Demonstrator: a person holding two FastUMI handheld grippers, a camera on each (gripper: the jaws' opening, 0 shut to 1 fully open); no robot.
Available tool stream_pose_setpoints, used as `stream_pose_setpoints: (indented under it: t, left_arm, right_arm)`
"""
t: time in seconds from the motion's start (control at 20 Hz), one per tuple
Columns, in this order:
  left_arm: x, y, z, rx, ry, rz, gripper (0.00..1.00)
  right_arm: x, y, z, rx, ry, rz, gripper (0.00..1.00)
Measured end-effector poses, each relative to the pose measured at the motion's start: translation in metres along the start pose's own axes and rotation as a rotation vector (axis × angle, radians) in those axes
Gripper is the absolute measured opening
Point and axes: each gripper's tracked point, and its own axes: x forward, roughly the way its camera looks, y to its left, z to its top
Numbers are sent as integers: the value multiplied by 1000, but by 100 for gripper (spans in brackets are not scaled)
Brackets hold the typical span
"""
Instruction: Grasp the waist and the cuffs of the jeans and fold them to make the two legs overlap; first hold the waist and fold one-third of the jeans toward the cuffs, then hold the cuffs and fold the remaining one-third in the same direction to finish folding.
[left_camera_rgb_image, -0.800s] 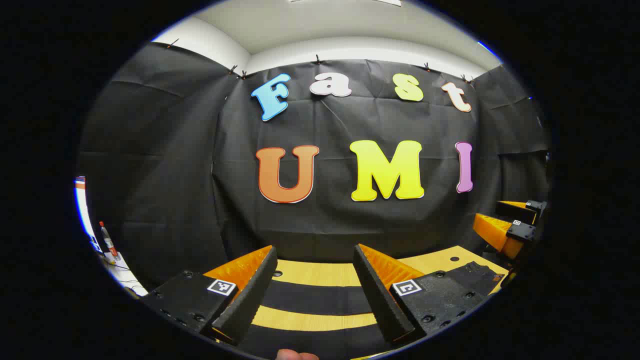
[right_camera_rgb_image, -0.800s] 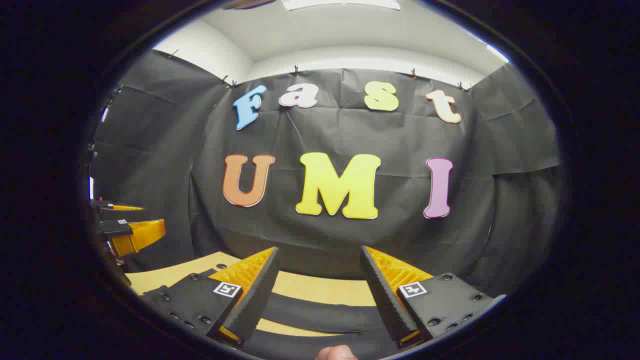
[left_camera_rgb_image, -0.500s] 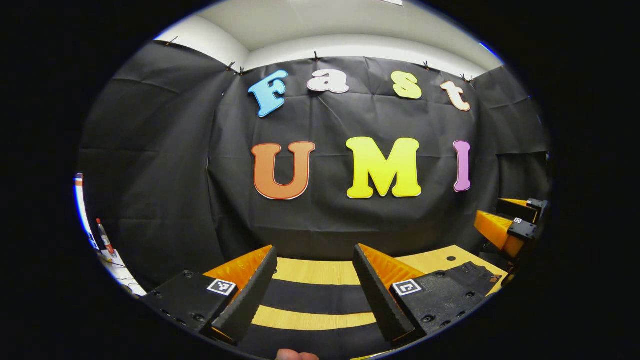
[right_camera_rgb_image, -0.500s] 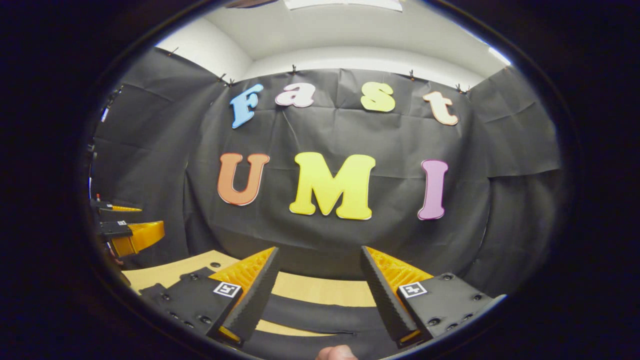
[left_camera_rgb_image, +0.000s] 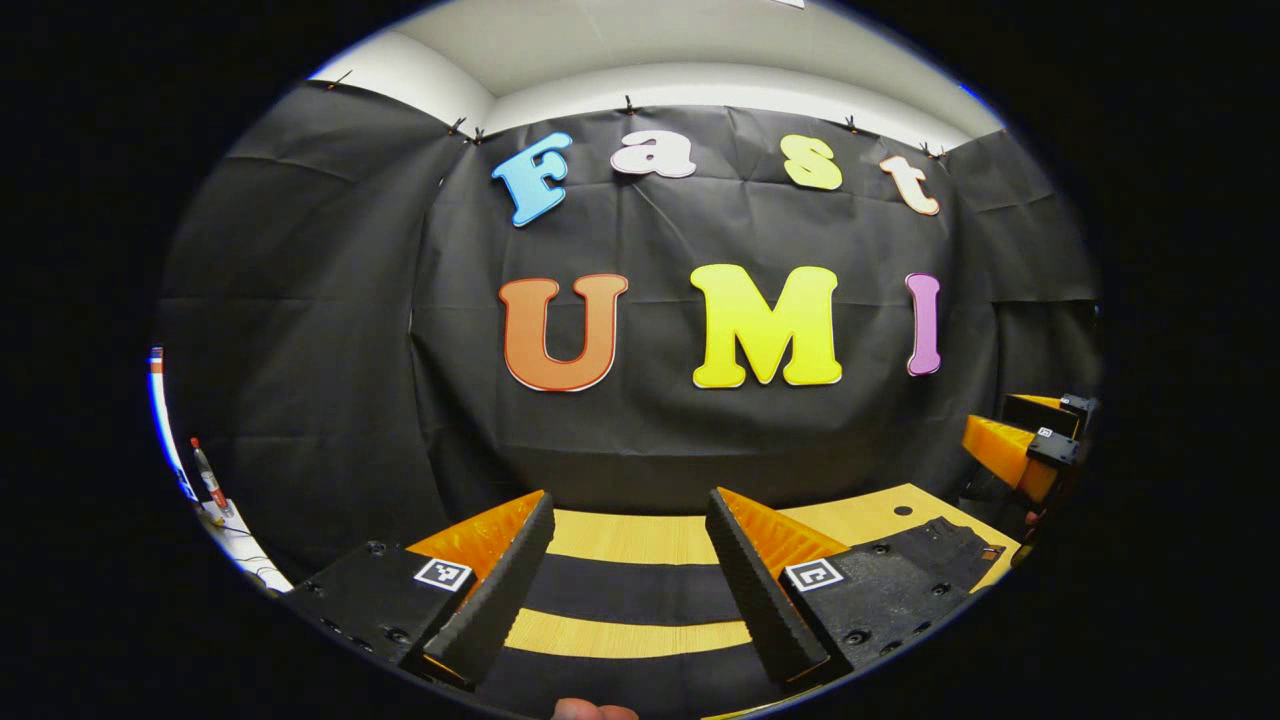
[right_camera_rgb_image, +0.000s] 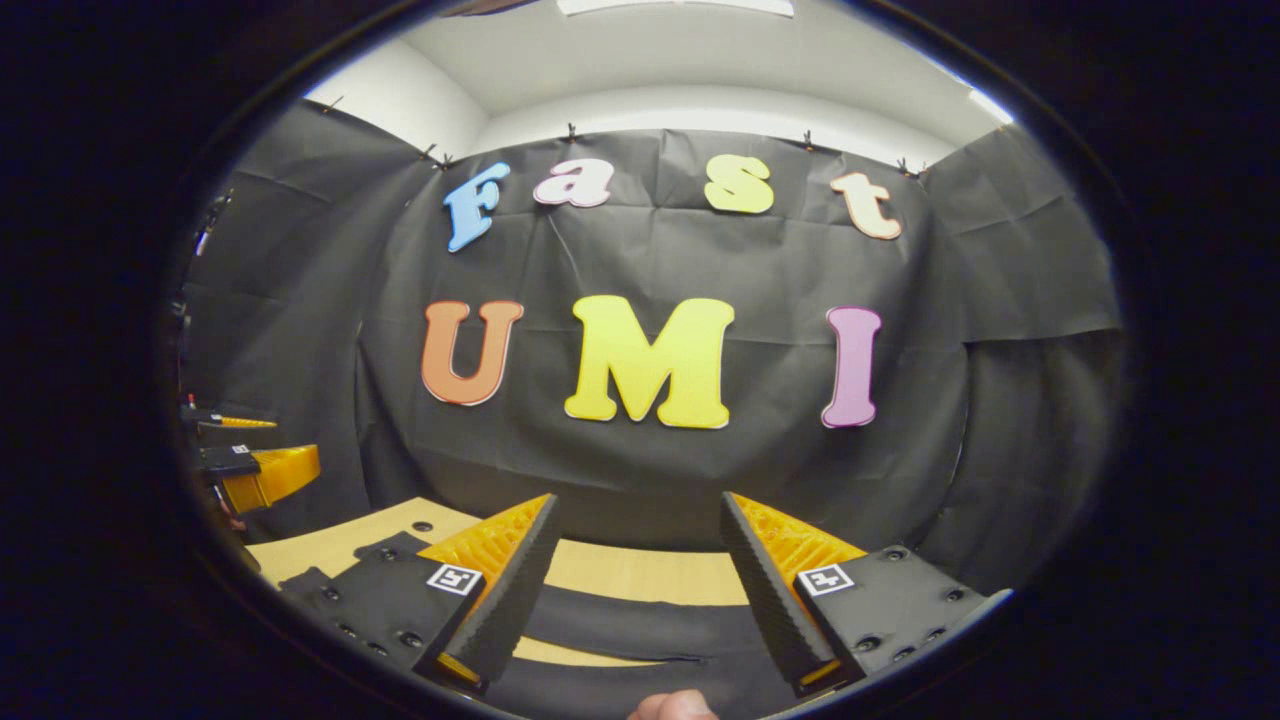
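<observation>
Open air ahead of left gripper (left_camera_rgb_image: 625, 585) and right gripper (right_camera_rgb_image: 630, 590), jaws wide. Black jeans (left_camera_rgb_image: 640, 590) flat on wooden table (left_camera_rgb_image: 620, 540) below. Booth wall (left_camera_rgb_image: 640, 420) blocking far edge.

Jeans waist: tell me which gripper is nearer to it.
Right. The right gripper hovers where the legs join, beside the waist; the left gripper hovers over the separate legs, farther off.
</observation>
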Motion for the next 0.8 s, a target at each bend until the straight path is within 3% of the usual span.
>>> stream_pose_setpoints:
  t: [0.15,0.45,0.65,0.8]
  left_arm:
    - [3,13,-7,-10,17,28,98]
    - [6,65,-57,-128,156,140,98]
    - [-16,110,-130,-362,380,223,99]
    - [-50,151,-197,-611,524,374,99]
  right_arm:
    - [5,-29,-11,28,40,-54,99]
    - [4,-138,-43,84,141,-237,98]
    - [-19,-226,-97,260,308,-363,99]
    - [-48,-278,-150,352,434,-450,100]
